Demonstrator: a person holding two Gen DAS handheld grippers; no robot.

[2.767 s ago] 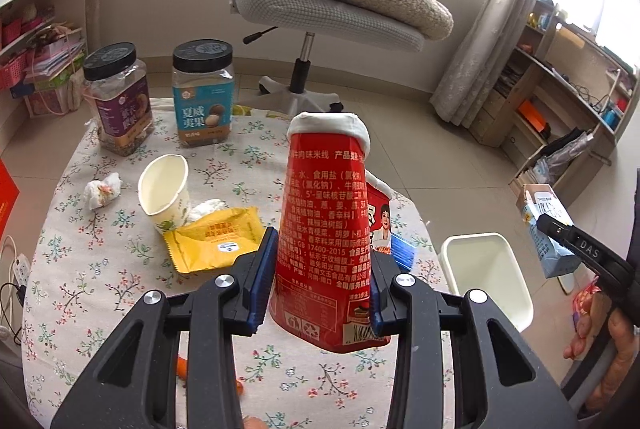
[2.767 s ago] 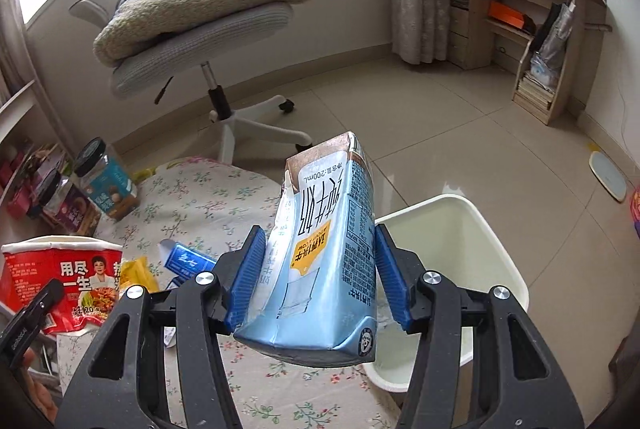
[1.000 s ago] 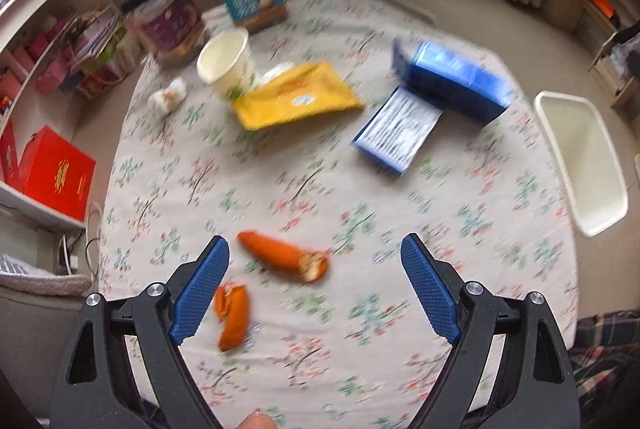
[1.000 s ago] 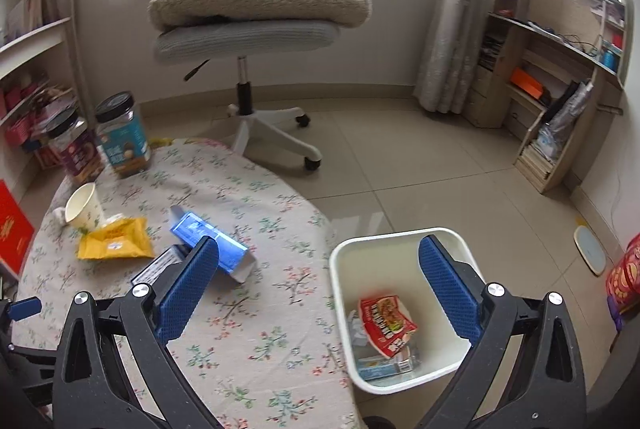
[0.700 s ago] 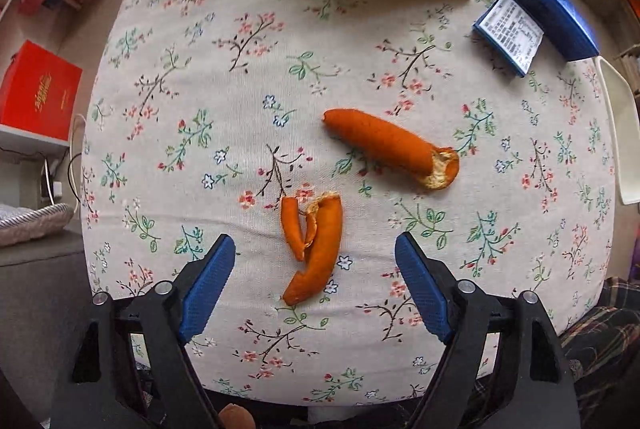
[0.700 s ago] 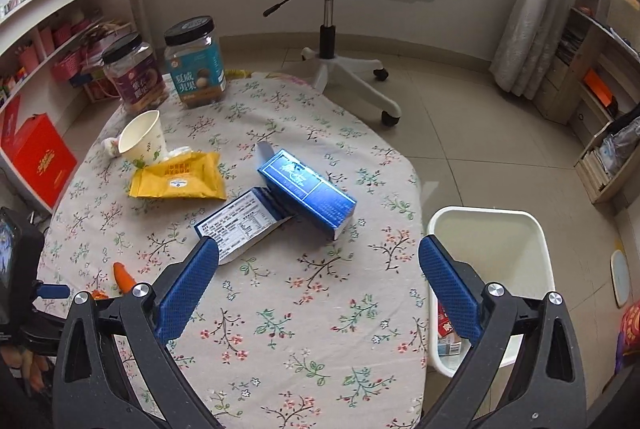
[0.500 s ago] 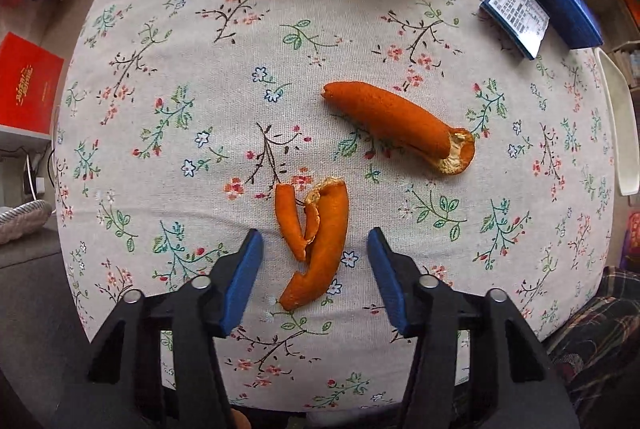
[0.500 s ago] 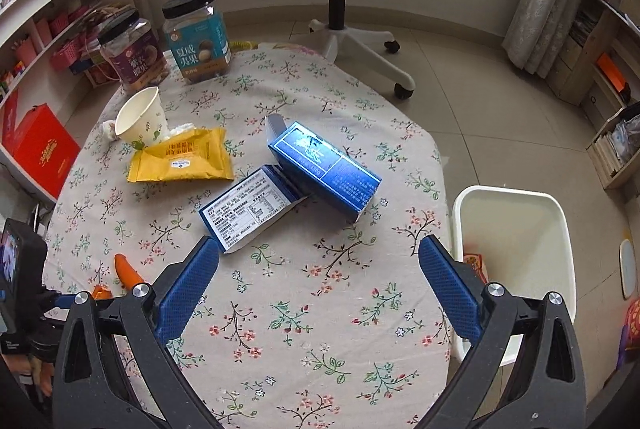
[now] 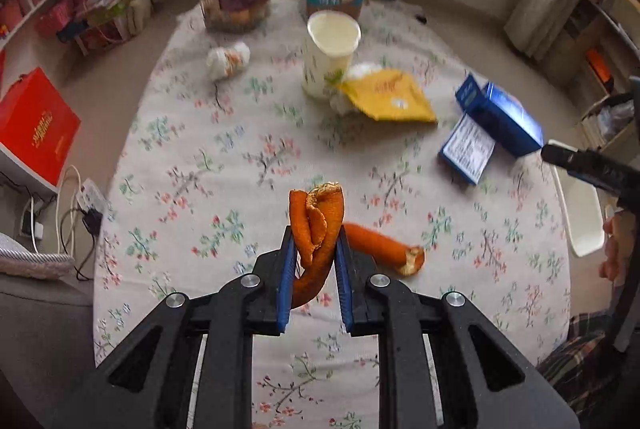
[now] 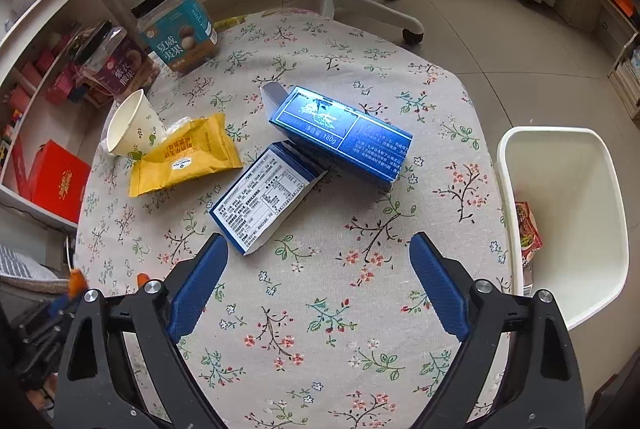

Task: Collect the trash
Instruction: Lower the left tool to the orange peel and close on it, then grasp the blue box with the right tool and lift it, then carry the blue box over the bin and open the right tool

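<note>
Two jars (two boxes)

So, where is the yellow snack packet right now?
In the right wrist view the yellow snack packet lies on the left part of the table, touching the paper cup, with the flat blue box to its right.

Right gripper hovers jaws wide over bare floral cloth with open cloth running right to the white bin at the table edge, while ahead the blue box and its label-up flap block the centre, and yellow packet, paper cup and two jars crowd far left.
</note>
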